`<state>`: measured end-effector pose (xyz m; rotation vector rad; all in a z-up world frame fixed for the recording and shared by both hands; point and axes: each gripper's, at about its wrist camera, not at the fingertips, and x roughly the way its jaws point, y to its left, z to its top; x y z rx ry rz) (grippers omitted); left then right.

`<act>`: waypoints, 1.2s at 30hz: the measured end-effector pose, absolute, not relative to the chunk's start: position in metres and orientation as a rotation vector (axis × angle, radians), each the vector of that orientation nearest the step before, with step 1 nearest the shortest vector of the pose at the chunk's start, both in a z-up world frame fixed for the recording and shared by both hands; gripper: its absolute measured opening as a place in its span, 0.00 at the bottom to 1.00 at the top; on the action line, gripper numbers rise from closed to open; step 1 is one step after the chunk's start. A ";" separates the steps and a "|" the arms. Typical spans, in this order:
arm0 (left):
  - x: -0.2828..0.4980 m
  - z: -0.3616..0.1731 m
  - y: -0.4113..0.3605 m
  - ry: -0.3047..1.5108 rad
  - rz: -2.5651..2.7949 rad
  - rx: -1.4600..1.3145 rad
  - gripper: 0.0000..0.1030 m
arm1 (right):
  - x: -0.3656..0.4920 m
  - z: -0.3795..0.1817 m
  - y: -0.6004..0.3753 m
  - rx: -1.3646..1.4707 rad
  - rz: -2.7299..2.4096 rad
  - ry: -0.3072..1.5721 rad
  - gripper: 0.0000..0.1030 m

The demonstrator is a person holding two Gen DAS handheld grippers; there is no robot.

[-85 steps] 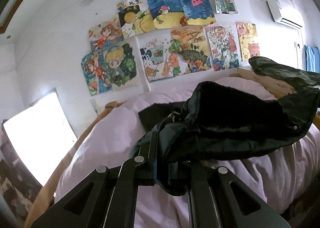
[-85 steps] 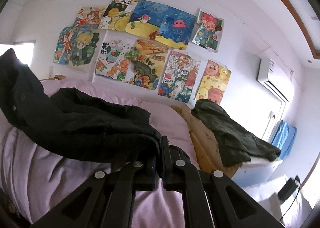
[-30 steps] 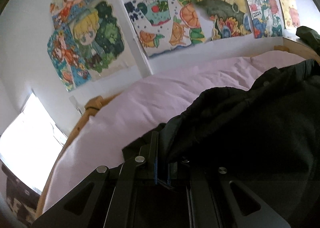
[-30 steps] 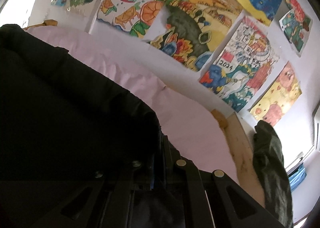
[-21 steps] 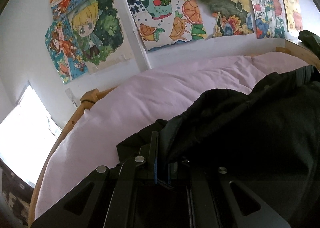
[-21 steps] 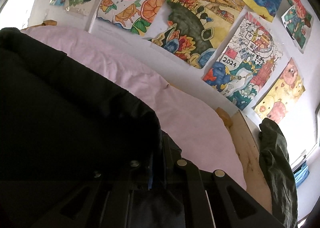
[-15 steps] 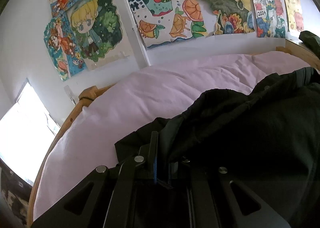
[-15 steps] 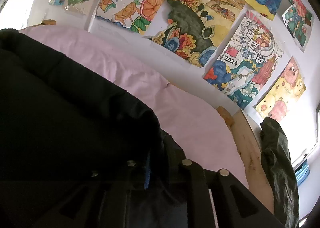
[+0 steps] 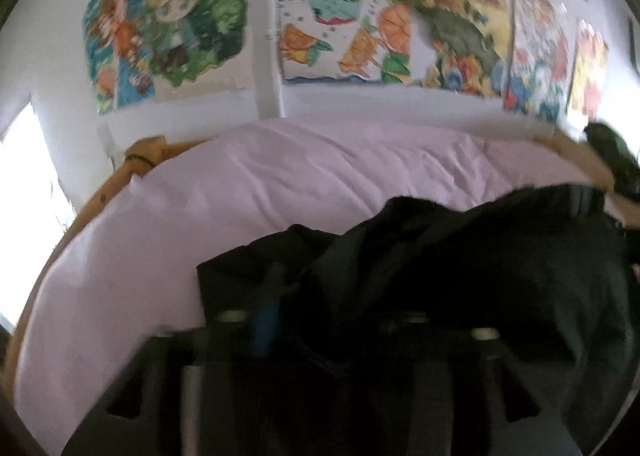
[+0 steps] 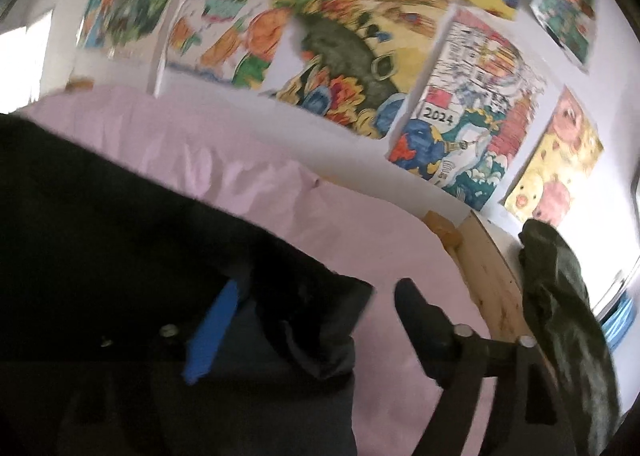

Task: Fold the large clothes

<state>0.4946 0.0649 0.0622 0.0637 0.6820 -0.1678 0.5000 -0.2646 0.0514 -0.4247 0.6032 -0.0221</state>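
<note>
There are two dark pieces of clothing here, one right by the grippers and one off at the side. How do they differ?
The black garment lies spread wide on the pink bedding, while the dark green garment is bunched in a heap on the wooden bed frame. The black garment sits between the opening jaws of both the left gripper and right gripper; the dark green garment is untouched. Both are dark, crumpled cloth.

wall [image 9: 264, 95]: white (drawings pinned) | bed [image 9: 280, 175]: pink sheet | window [image 9: 24, 191]: bright

Jacket on the bed, drawings on the far wall.
The jacket [image 9: 460, 264] lies on the near bed [image 9: 280, 175]; another garment [image 10: 560, 288] sits on the right bed frame [image 10: 492, 268]; drawings [image 10: 360, 55] behind.
</note>
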 end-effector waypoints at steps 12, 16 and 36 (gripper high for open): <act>0.419 0.092 0.034 0.551 -0.341 0.030 0.85 | 0.415 0.077 -0.240 -0.290 0.294 0.484 0.98; 0.399 0.076 -0.001 0.578 -0.497 0.054 0.85 | 0.397 0.063 -0.218 -0.323 0.413 0.493 0.98; 0.480 0.049 -0.045 0.658 -0.399 0.095 0.96 | 0.498 0.025 -0.214 -0.223 0.383 0.665 0.99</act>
